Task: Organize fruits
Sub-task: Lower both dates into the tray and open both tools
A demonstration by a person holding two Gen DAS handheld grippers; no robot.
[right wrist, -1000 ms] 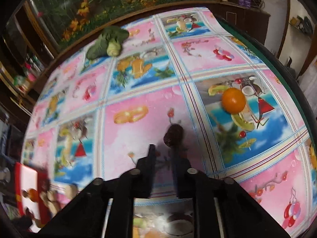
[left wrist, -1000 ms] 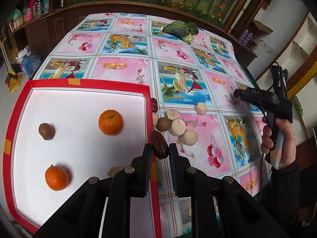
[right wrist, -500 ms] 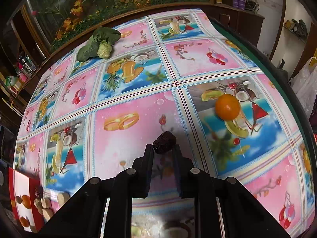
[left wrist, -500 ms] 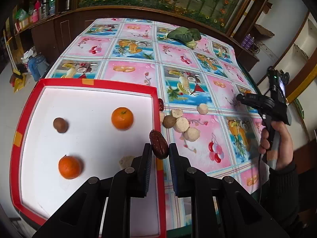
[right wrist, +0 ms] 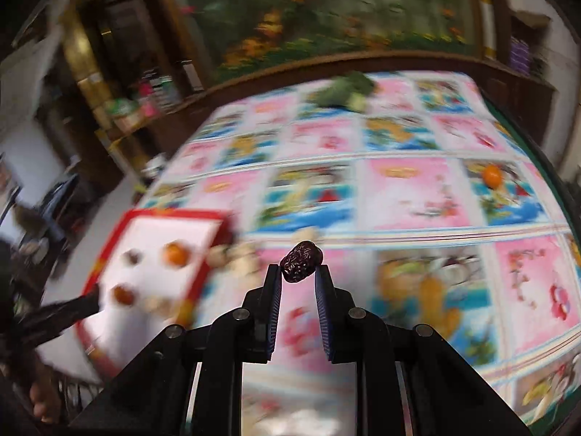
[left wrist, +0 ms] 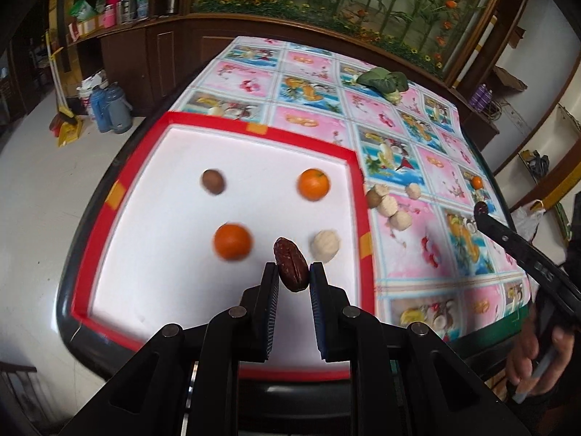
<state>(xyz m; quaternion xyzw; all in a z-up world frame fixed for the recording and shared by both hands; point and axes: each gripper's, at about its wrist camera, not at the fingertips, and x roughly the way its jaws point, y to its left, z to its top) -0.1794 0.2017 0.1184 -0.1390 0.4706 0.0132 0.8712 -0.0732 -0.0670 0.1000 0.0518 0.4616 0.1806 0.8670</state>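
My left gripper (left wrist: 293,267) is shut on a wrinkled dark red date (left wrist: 290,270) and holds it above the white floor of the red-rimmed tray (left wrist: 254,131). In the tray lie two oranges (left wrist: 313,184), a brown round fruit (left wrist: 213,181) and a pale lump (left wrist: 325,246). My right gripper (right wrist: 297,272) is shut on a second date (right wrist: 300,261), held in the air over the patterned tablecloth, right of the tray (right wrist: 109,250). In the left wrist view this right gripper (left wrist: 481,210) shows at the right, over the cloth. A third orange (right wrist: 492,176) sits on the cloth far right.
Several pale lumps and a brown fruit (left wrist: 388,205) lie on the cloth just outside the tray's right rim. Leafy greens (left wrist: 381,80) rest at the far end of the table. A person's hand (left wrist: 537,359) holds the right gripper. Flasks stand on the floor at the left.
The left gripper carried its date from beside the tray's right rim to above the tray floor. The right gripper shut on the date on the cloth, lifted it and swung toward the tray.
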